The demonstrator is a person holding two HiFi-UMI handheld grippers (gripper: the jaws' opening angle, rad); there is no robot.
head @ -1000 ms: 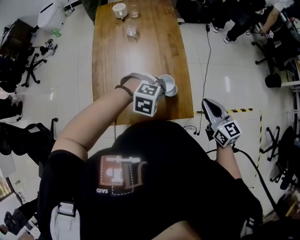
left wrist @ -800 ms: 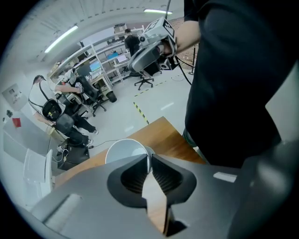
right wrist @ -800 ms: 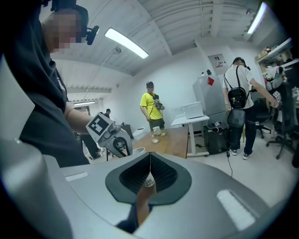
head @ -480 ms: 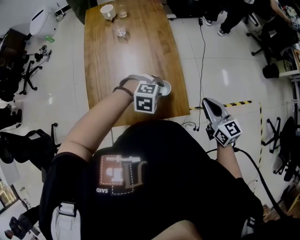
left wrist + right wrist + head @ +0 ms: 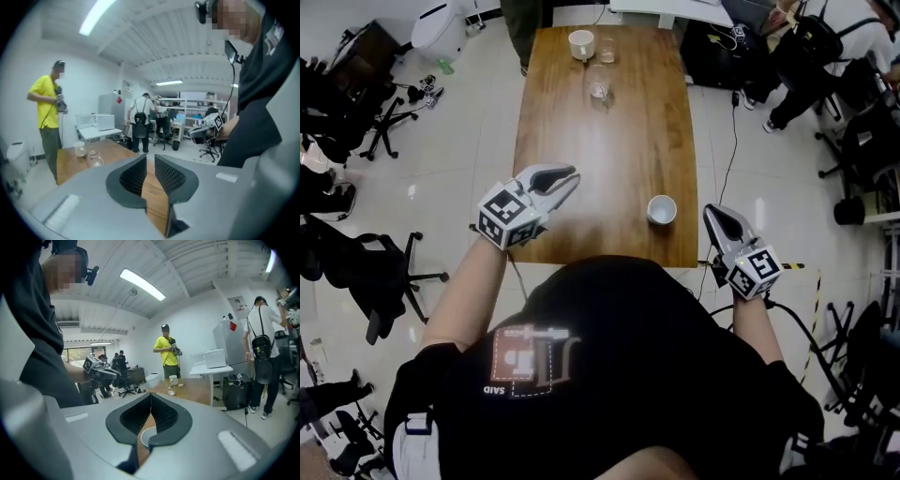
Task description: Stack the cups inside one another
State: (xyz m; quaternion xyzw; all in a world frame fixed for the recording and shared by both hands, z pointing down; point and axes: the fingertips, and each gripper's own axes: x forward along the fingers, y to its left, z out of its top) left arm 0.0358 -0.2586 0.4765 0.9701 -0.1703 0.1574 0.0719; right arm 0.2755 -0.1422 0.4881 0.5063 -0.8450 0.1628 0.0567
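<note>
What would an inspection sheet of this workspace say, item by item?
Surface: wooden table, mostly bare.
Job's things: white cup near the right front corner; white mug, far glass and nearer glass at the far end.
Clutter: nothing seen.
Grippers: left gripper beside the table's left edge, jaws slightly apart, just been closing, nothing between them; right gripper right of the table, jaws together, empty.
Cables: black cable on the floor right of the table.
Surroundings: office chairs, person in yellow.
</note>
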